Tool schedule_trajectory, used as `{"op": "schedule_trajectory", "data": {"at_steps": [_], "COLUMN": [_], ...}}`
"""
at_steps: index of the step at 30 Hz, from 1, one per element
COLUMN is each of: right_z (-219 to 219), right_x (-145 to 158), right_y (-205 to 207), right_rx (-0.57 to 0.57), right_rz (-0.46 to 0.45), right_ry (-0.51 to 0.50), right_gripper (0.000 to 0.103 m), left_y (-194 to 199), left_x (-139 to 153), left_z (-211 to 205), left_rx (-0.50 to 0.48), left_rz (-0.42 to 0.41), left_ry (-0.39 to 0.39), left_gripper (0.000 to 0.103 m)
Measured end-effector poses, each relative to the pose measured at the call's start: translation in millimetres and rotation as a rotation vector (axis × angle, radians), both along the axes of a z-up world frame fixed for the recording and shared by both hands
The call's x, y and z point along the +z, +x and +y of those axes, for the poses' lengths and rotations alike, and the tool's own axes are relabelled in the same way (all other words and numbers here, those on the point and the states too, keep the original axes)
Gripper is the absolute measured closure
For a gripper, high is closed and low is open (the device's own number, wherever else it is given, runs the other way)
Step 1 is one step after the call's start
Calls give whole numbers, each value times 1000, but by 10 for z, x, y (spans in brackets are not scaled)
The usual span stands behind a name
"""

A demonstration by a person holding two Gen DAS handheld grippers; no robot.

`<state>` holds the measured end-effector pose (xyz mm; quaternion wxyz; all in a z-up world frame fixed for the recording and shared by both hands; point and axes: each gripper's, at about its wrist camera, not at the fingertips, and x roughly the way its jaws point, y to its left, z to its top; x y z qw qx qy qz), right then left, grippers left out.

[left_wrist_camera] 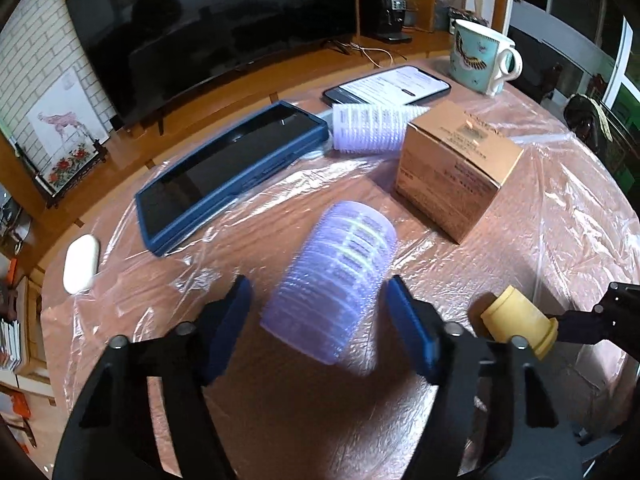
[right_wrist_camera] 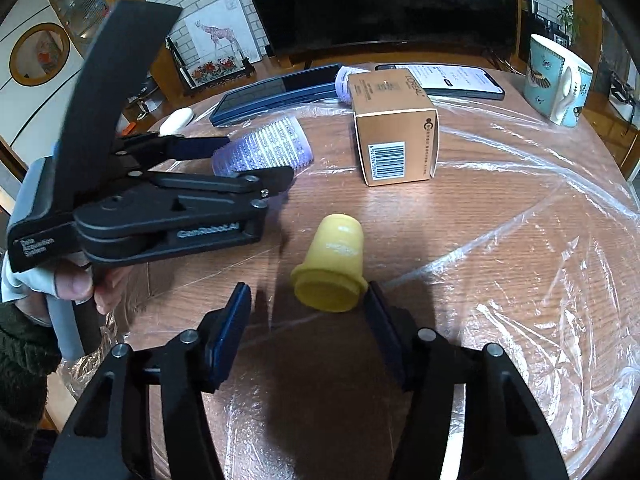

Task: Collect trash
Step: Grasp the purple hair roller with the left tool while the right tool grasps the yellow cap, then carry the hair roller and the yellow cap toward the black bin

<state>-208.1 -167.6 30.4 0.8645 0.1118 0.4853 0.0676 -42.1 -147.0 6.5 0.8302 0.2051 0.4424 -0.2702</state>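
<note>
Left wrist view: a purple hair roller lies on the plastic-covered table, just in front of the cardboard box, between the left gripper fingers, which stand part open with gaps either side. Right of the box, the right gripper, also part open, flanks a yellow cap, one finger at its rim.

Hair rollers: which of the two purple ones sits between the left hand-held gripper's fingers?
The near roller, at the table's front between the blue pads. The other roller lies far back, beside the tablet.
</note>
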Motion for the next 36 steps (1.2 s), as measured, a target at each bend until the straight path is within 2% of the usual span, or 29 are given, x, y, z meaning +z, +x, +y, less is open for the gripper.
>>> {"op": "schedule_trajectory", "data": {"at_steps": [4, 7, 17, 36], "right_z": [-19, -73, -188, -483], "right_x": [-6, -5, 24, 141], "right_y": [-20, -72, -179, -532], "right_rx": [4, 0, 7, -6], "right_rz": [-12, -15, -28, -58], "right_ry": [0, 21, 74, 152], "right_gripper": [64, 69, 69, 69], "left_y": [-2, -25, -235, -703], "left_x": [22, 44, 156, 268], "left_z": [-15, -24, 73, 328], "left_rx": [-14, -21, -10, 79], "left_rz": [11, 12, 11, 43], "left_ry": [-16, -22, -81, -181], "left_gripper": [48, 52, 55, 54]}}
